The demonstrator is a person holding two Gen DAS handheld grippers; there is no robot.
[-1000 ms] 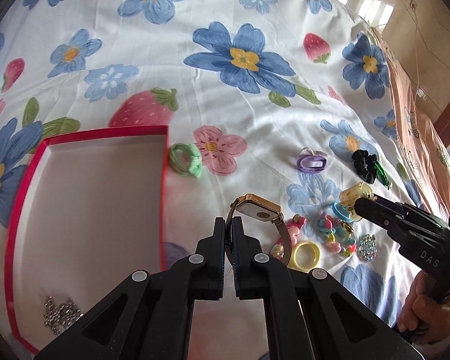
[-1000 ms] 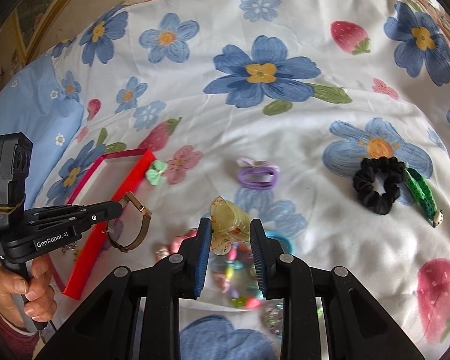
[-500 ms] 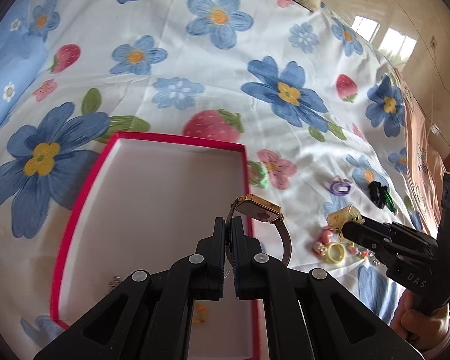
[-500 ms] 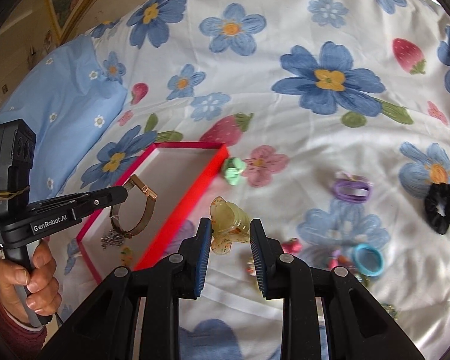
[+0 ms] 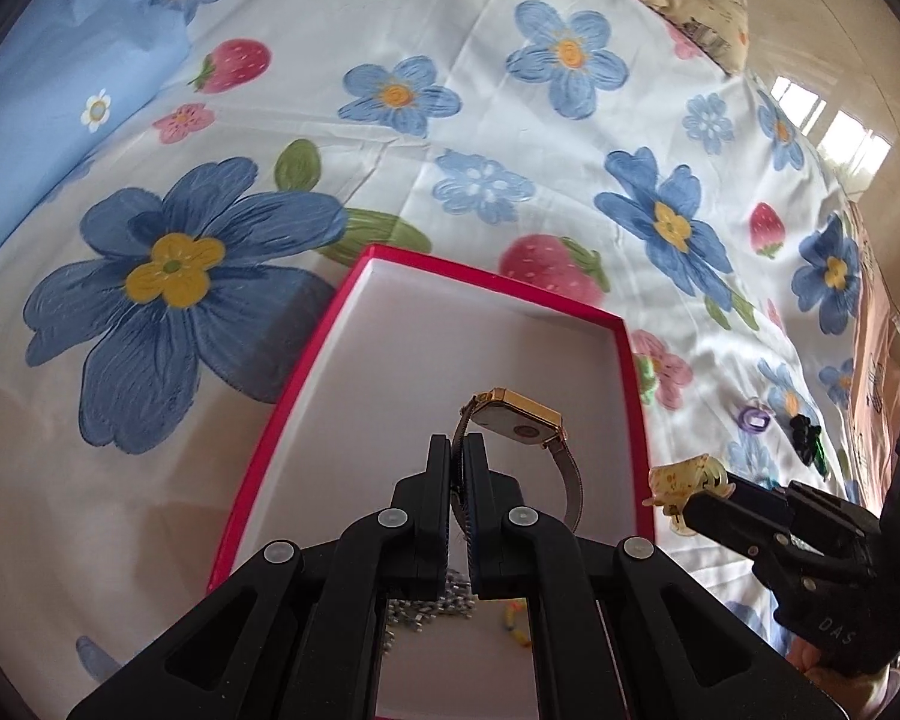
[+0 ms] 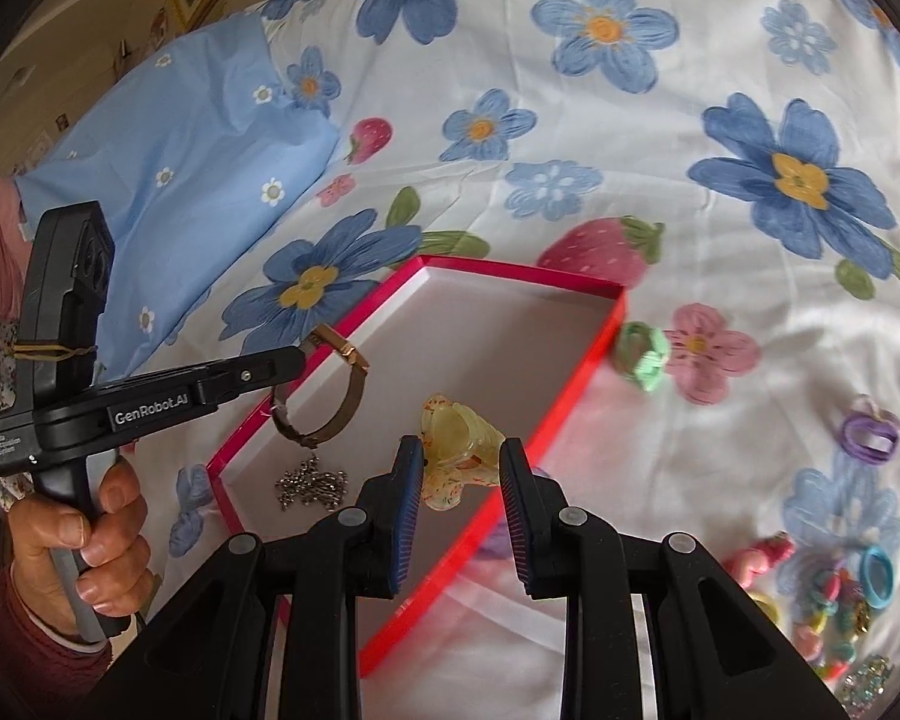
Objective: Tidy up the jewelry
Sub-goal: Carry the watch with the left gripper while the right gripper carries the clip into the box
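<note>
Left tool [image 5: 457, 450] is clamped on the strap of one gold watch [image 5: 517, 420]; right tool [image 6: 459, 468] grips one yellow hair claw [image 6: 456, 441]. Both have travelled from the loose pile over to the red box [image 5: 624, 396] within the last second and now hang above its floor, so release is judged the next step. Below the tools in the box: one silver chain [image 6: 311, 483]. Beyond the right tool on the bed: one green tie [image 6: 642, 360], one purple tie [image 6: 870, 435].
</note>
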